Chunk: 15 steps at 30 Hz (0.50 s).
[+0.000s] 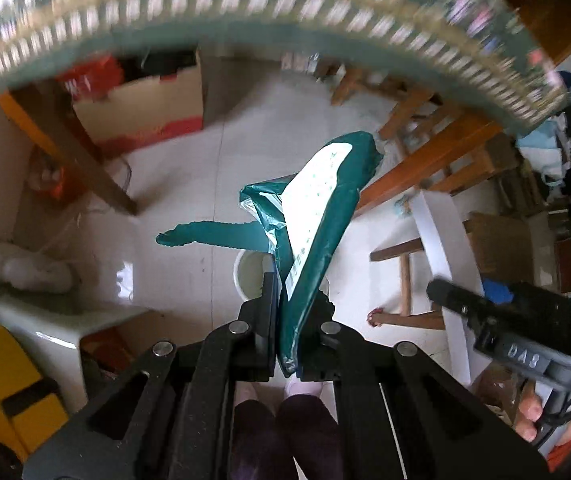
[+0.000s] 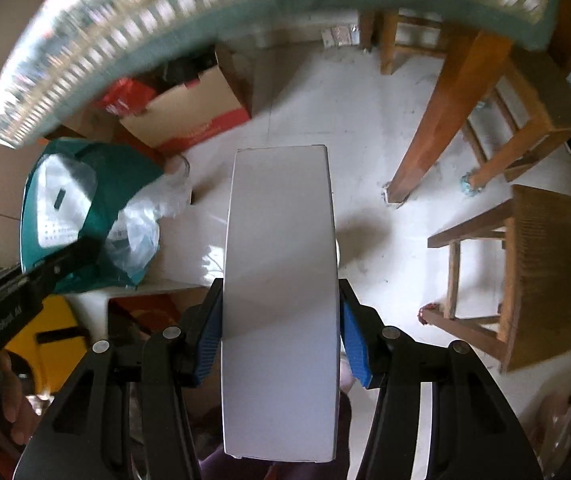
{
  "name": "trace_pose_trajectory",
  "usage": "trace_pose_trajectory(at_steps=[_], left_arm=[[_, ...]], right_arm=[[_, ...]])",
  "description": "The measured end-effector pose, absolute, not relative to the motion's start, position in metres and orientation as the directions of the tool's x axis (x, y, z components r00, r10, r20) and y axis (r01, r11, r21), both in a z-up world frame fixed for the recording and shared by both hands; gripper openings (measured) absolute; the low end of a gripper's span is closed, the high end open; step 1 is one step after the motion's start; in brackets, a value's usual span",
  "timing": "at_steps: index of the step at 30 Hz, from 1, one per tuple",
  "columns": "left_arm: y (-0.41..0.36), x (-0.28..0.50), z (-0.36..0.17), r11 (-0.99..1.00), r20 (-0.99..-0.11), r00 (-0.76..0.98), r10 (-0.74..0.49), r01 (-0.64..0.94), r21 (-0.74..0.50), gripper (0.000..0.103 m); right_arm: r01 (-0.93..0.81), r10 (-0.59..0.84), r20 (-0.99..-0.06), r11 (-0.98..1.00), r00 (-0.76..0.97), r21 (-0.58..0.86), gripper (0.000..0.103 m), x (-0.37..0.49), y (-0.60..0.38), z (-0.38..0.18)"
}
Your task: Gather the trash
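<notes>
Black linkage arms fill the bottom of the left wrist view, and the left hand-held gripper (image 1: 291,320) is clamped on a green mailing bag (image 1: 317,216). That bag is crumpled, carries a white printed label on its face, and sticks up and away from the fingers, with a torn green strip trailing off to the left. Directly beneath the bag, on the pale tiled floor (image 1: 189,168), stands a white bucket (image 1: 247,276), partly hidden by the bag and the fingers. Purple trouser legs and a pale shoe show between the linkage arms.

To the right in that view the right hand-held gripper (image 1: 457,304) appears from the side, gripping a white box (image 1: 441,248).

From the right wrist view, the right hand-held gripper (image 2: 281,320) is closed on the white box (image 2: 281,280), its blue pads (image 2: 355,344) pressing on both long sides. The box is plain, long and flat, and stands up out of the fingers. At the left, the green mailing bag (image 2: 125,168) shows clear plastic film bulging from its open end.

Farther out, a wooden stool (image 2: 525,272) stands on the floor at the right, a cardboard carton (image 2: 193,116) sits under the worktop (image 2: 245,4), whose patterned green edge is blurred.
</notes>
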<state>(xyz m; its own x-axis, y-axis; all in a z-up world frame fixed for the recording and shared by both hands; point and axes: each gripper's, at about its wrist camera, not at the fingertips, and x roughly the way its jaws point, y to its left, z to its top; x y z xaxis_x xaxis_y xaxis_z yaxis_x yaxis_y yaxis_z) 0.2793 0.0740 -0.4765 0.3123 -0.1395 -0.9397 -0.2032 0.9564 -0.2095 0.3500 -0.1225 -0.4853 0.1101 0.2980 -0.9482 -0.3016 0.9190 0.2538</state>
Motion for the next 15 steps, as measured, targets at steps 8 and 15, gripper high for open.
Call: trace_pose_trajectory(at_steps=[8,15], left_arm=[[0.095,0.28,-0.594,0.94,-0.953,0.267,-0.141,-0.266,-0.213,0.005],[0.11,0.287,-0.655,0.924,-0.952,0.268,-0.149,-0.306,-0.231,0.005]], right_arm=[[-0.33,0.318,-0.935,0.909,0.157,0.254,0.049,0.38,-0.095,-0.572],[-0.347,0.383,-0.903,0.888,0.196,0.302,0.051,0.392,-0.073,-0.619]])
